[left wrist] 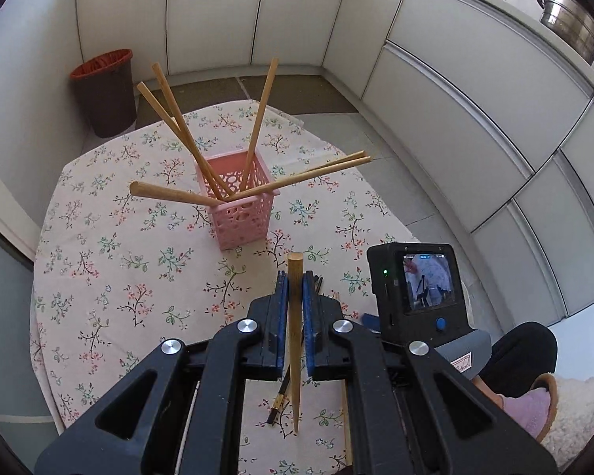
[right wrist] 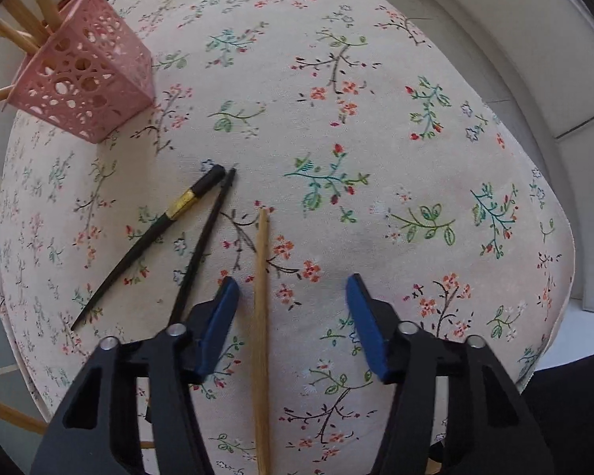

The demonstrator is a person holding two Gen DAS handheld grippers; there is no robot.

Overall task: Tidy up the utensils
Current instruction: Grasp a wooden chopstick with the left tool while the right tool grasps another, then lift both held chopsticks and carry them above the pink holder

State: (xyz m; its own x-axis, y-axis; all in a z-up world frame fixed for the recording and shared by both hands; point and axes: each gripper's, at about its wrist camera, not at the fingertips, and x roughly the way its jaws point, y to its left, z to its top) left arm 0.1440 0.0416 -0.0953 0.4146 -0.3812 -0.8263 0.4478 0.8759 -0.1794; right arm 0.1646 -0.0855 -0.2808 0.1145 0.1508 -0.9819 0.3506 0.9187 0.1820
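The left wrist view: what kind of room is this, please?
Most likely a home kitchen: white cabinet fronts line the walls, steel pots stand on the counter, and a trash bin stands on the floor beyond the floral-clothed table.

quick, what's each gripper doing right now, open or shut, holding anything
Left gripper: shut on a wooden chopstick, held above the table.
Right gripper: open, holding nothing, jaws either side of another wooden chopstick lying on the tablecloth.

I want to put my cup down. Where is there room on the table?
The cloth right of the pink basket is bare, out to the far edge. It is crowded by the black chopsticks and the wooden chopstick near the right tongs.
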